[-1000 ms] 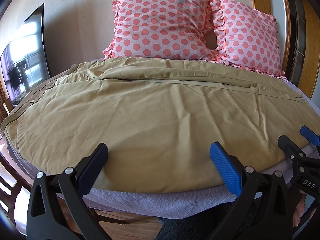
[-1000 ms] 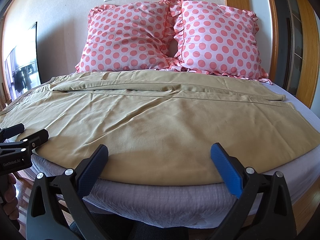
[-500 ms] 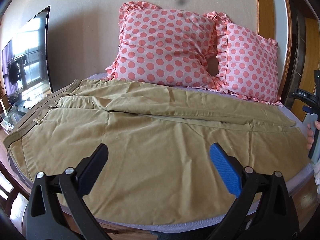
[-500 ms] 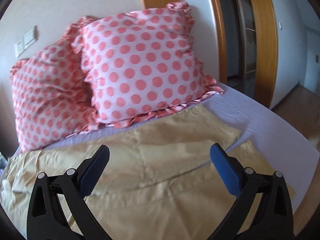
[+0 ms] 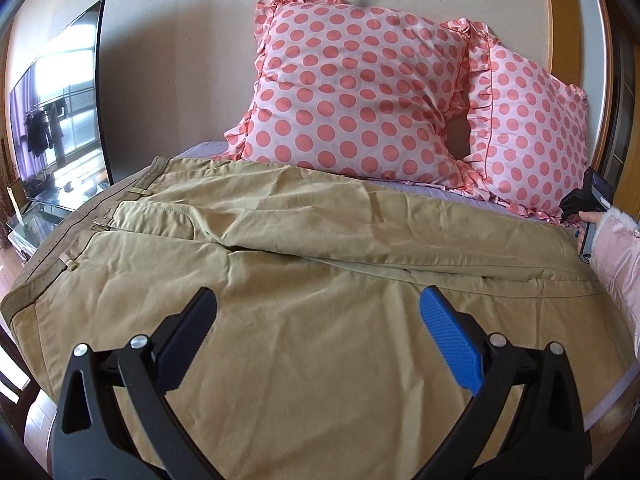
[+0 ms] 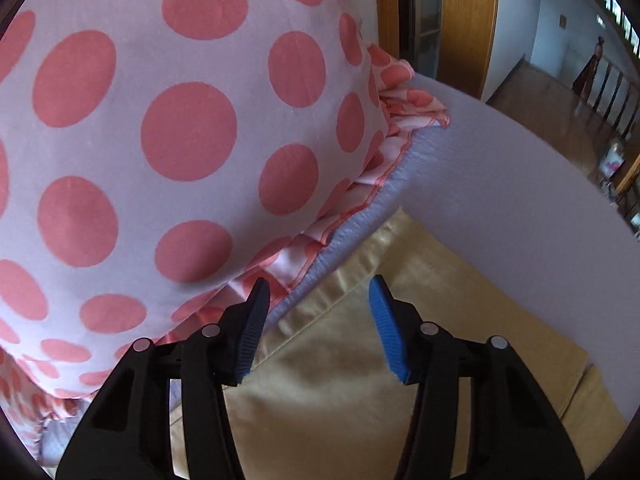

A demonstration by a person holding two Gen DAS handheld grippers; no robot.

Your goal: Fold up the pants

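Observation:
Tan pants (image 5: 320, 280) lie spread flat on the bed, waistband at the left, legs running to the right. My left gripper (image 5: 318, 334) is open and empty above the near leg. My right gripper (image 6: 318, 312) is open, partly narrowed, and hovers just above the hem end of the far leg (image 6: 360, 360), next to the pillow's frill. It holds nothing. The right gripper also shows at the far right edge of the left wrist view (image 5: 592, 200), in a hand with a pink sleeve.
Two pink polka-dot pillows (image 5: 360, 92) lean on the wall at the head of the bed. The lilac sheet (image 6: 500, 168) lies bare beyond the hems. A TV screen (image 5: 60, 112) stands left. A wooden door frame (image 6: 468, 20) stands right.
My right gripper has swung from the bed's front to the far leg's hem by the pillow and narrowed. My left gripper has moved up over the pants toward the waistband side.

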